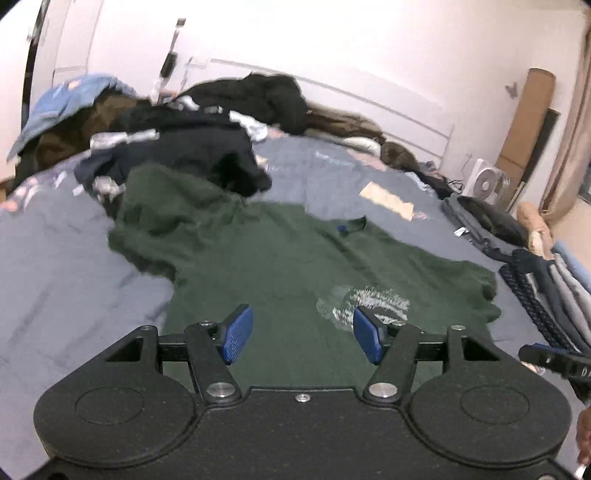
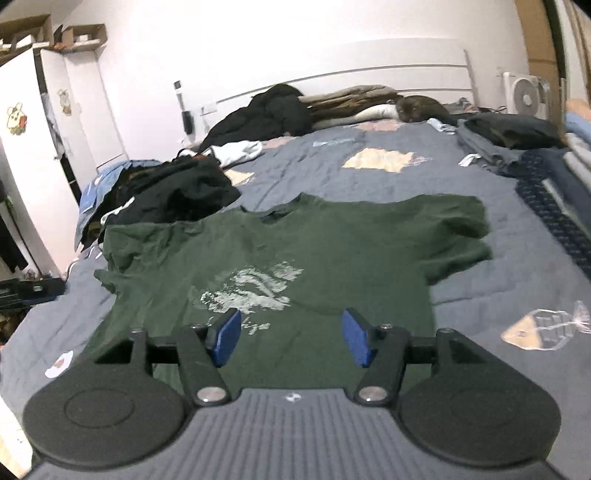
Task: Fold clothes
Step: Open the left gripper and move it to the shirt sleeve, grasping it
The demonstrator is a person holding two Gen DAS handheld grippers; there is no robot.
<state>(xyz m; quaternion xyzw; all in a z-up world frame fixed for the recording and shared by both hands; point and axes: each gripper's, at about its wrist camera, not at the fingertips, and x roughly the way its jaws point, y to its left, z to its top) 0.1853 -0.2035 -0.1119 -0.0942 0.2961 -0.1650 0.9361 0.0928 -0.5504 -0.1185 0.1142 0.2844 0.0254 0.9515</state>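
Green shirt (image 2: 280, 243) flat amid open grey bedspread (image 2: 480, 295).

Walls: plain pale pinkish-white wall (image 2: 295, 40) behind the bed.
Bed: wide bed under a grey-blue quilted cover (image 2: 480, 295) with fish-shaped patches.
Headboard: white slatted headboard (image 2: 369, 72).
Wardrobe: tall white wardrobe (image 2: 33, 147) with stickers, cardboard boxes (image 2: 85, 35) on top.
Fan: white box fan (image 2: 526, 94) beside the headboard.
Corner: brown cardboard sheets (image 1: 528, 122) leaning upright.
Light: soft, even indoor light.

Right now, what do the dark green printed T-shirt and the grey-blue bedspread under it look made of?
Dark green printed T-shirt: soft matte knit, probably cotton jersey; it lies limp, with a cracked whitish print. Grey-blue bedspread: matte woven fabric, seemingly quilted; faint stitched lines and fish patches show.
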